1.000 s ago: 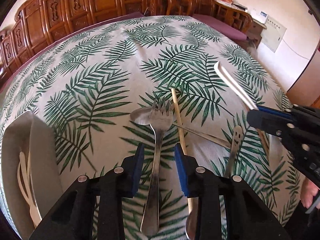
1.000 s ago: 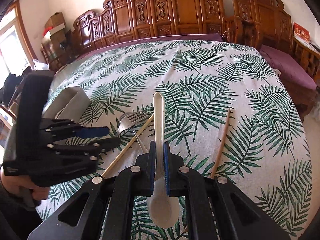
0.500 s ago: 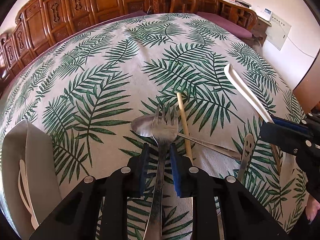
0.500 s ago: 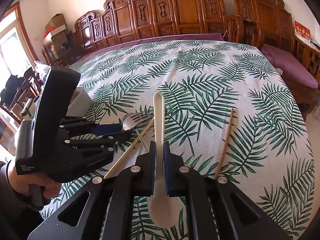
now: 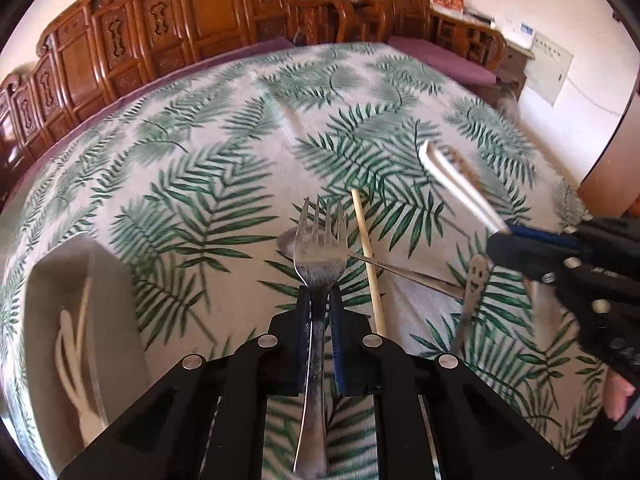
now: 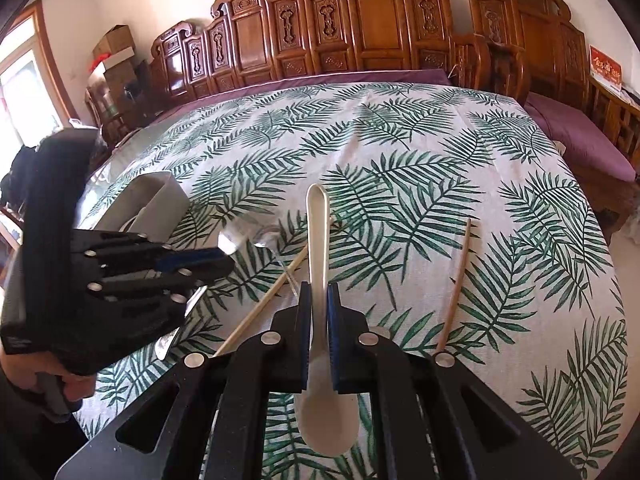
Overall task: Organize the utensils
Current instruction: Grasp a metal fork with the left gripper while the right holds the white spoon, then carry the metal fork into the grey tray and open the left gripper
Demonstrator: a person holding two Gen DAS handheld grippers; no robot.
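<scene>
table [image 5: 224,128] w/ palm-leaf cloth, carved wood chairs behind | left gripper [image 5: 319,316]: fingers just closed, clamped on fork [image 5: 320,248] neck, tines forward over the cloth | right gripper [image 6: 319,308]: clamped on white spoon [image 6: 318,240] handle, bowl toward camera | chopstick [image 5: 368,264] + metal spoon [image 5: 400,270] lying on cloth | grey holder [image 5: 52,320] at left

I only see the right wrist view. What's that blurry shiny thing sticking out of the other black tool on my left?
Observer: A metal fork; the left gripper has just been closing its fingers on the fork's neck.
Operator: What hides behind that tool?
Observer: A metal handle with a smiling face, lying on the tablecloth.
Operator: Anything put away yet?
Observer: Yes, pale utensils sit in the grey holder, though they're blurred.
</scene>
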